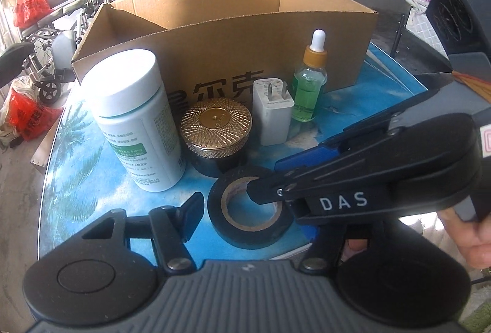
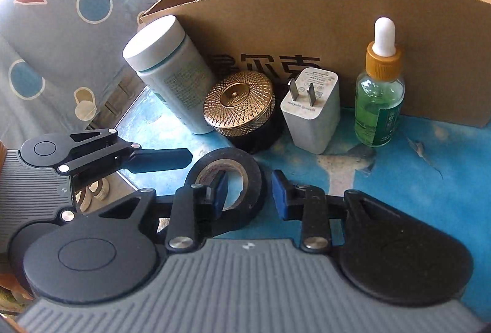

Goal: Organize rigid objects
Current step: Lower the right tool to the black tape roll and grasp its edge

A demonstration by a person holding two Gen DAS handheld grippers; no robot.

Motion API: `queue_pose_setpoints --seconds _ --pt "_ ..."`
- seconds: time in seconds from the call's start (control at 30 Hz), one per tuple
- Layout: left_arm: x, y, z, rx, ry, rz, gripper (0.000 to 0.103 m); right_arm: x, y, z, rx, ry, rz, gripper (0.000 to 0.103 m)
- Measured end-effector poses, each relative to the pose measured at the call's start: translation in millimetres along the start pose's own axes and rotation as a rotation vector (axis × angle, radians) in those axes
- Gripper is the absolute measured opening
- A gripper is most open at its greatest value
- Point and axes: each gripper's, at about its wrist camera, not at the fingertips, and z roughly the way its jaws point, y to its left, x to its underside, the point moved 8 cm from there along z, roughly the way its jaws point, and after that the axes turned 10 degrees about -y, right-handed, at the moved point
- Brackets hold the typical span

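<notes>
Table [image 1: 362, 93]: blue printed top carrying every item listed.
Cardboard box [image 1: 245, 35]: open-topped, at the back of the table, printed characters on its near wall.
White bottle [image 1: 135, 118]: upright, white cap, leftmost in the row before the box.
Gold-lidded jar [image 1: 214, 130]: black body, patterned lid, just beside the white bottle.
Charger plug [image 1: 273, 115]: white, prongs facing forward, between the jar and the dropper bottle.
Dropper bottle [image 1: 310, 81]: green liquid, gold collar, white bulb, upright near the box wall.
Tape roll [image 2: 227, 179]: black, lying flat in front of the row.
Right gripper [image 2: 250, 190]: fingers [image 2: 219, 192] spread, one inside the roll's core, the other outside its rim; not clamped.
Left gripper [image 1: 242, 204]: beside the roll; only one finger visible, cannot tell its state.
</notes>
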Motion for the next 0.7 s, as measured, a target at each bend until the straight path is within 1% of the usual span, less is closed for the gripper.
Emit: queue_pose_setpoints --seconds 0.1,0.13,0.27,0.4,0.57,0.7 --pt "-0.2 -2.3 -0.1 -0.005 -0.008 0.010 0.063 -1.1 2.1 3.7 0.001 -0.001 -0.011 0.025" --pt "-0.2 -3.2 -0.1 -0.009 -0.011 0.014 0.063 -1.3 3.0 4.7 -0.002 -0.001 -0.013 0.022" --pt "0.1 -4.4 -1.8 -0.010 -0.010 0.028 0.062 -0.9 3.4 6.3 0.001 -0.003 -0.023 0.017" --pt "2.9 -9.4 -5.5 0.019 0.001 0.047 0.071 -0.4 -0.1 5.1 -0.011 -0.004 -0.005 0.017" --pt "7.0 -14.7 -4.2 -0.004 0.001 0.081 0.070 -0.4 -4.5 2.9 -0.016 -0.005 0.012 0.017" --pt "7.0 -13.9 -2.9 -0.009 -0.009 0.077 0.069 0.2 -5.7 1.4 -0.017 -0.004 0.024 0.017"
